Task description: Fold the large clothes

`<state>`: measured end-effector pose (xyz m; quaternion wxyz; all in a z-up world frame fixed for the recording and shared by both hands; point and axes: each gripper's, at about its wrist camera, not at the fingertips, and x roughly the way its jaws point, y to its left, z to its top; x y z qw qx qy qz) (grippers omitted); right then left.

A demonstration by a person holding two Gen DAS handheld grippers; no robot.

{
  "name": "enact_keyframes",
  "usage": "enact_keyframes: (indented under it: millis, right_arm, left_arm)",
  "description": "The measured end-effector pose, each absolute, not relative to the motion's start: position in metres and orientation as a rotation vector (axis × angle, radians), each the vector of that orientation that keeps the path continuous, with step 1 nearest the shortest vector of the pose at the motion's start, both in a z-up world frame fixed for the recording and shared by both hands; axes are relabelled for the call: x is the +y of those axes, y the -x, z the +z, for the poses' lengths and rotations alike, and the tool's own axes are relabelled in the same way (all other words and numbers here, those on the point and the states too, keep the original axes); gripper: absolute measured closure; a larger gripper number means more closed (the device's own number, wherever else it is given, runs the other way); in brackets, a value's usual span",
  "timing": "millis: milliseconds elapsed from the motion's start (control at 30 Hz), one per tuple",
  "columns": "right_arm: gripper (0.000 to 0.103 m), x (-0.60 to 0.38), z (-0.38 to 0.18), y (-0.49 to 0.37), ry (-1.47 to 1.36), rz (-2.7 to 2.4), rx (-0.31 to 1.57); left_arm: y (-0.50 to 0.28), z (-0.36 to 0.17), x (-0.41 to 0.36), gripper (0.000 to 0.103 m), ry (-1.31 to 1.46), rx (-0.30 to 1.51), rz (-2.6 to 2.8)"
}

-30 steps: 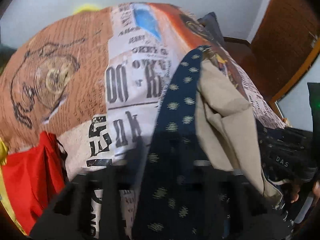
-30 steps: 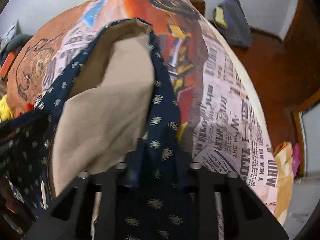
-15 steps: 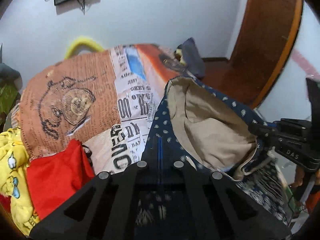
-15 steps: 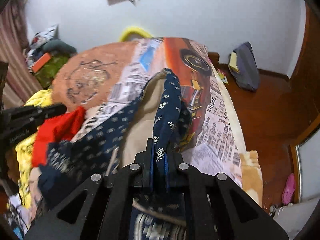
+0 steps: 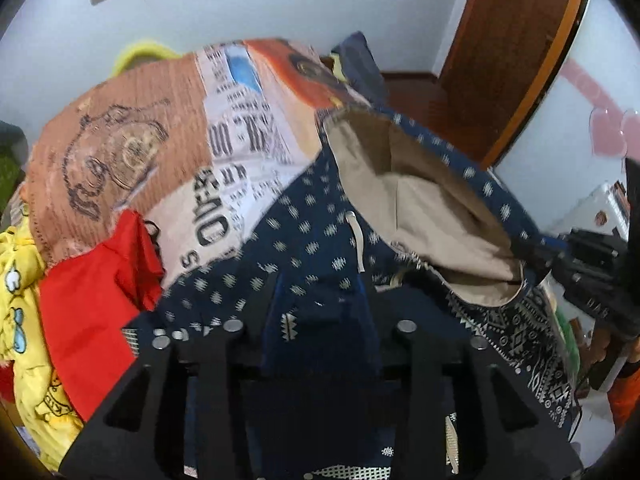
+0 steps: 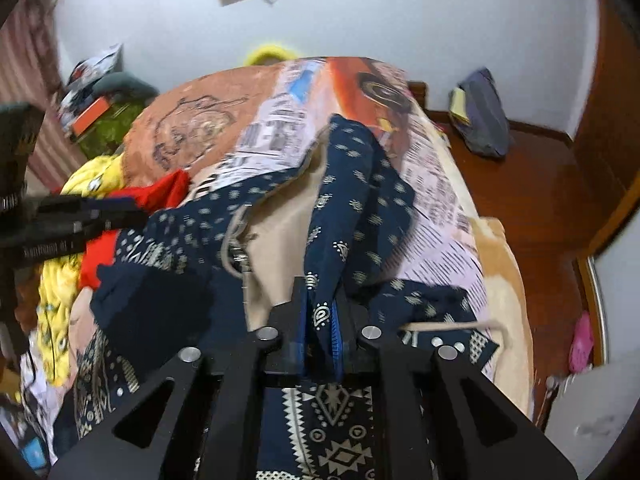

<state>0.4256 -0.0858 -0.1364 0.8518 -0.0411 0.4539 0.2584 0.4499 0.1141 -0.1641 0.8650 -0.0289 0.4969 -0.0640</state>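
Note:
A navy patterned hooded jacket [image 5: 304,236] with a beige lining [image 5: 432,208] hangs between my two grippers above the bed. My left gripper [image 5: 320,320] is shut on its navy cloth, which drapes over and hides the fingertips. My right gripper [image 6: 322,312] is shut on a navy fold of the jacket [image 6: 352,200]; the beige lining [image 6: 280,232] lies left of it. The right gripper [image 5: 592,276] shows at the right of the left wrist view. The left gripper [image 6: 72,224] shows at the left of the right wrist view.
The bed carries a newspaper-print cover [image 6: 224,132]. A red garment [image 5: 92,292] and a yellow garment [image 5: 20,304] lie at its left. A grey bag [image 6: 480,112] sits on the wooden floor [image 6: 540,200] on the right. A wooden door [image 5: 508,48] stands behind.
Both grippers rose and pulled back with the jacket, then came lower again. The jacket now spreads wider between them, showing more of its patterned hem. Both stayed shut.

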Motion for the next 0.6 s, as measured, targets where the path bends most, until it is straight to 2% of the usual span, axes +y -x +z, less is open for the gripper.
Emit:
enact_keyframes:
  millis: [33, 100, 167, 200, 600]
  right_arm:
    - [0.085, -0.09, -0.138, -0.429, 0.071, 0.534, 0.971]
    - [0.078, -0.096, -0.143, -0.44, 0.039, 0.506, 0.999]
    - [0.063, -0.098, -0.145, -0.449, 0.035, 0.486, 1.023]
    - [0.06, -0.097, -0.145, -0.455, 0.037, 0.479, 1.034]
    - [0.059, -0.084, -0.16, -0.517, 0.051, 0.481, 1.041]
  left_arm:
    - [-0.455, -0.17, 0.113, 0.062, 0.067, 1.053, -0.14]
    - [-0.463, -0.178, 0.109, 0.053, 0.068, 1.065, -0.142]
    - [-0.474, -0.183, 0.106, 0.048, 0.059, 1.068, -0.135]
    - [-0.483, -0.185, 0.105, 0.048, 0.057, 1.067, -0.135]
    - [-0.588, -0.235, 0.082, 0.046, 0.014, 1.116, -0.097]
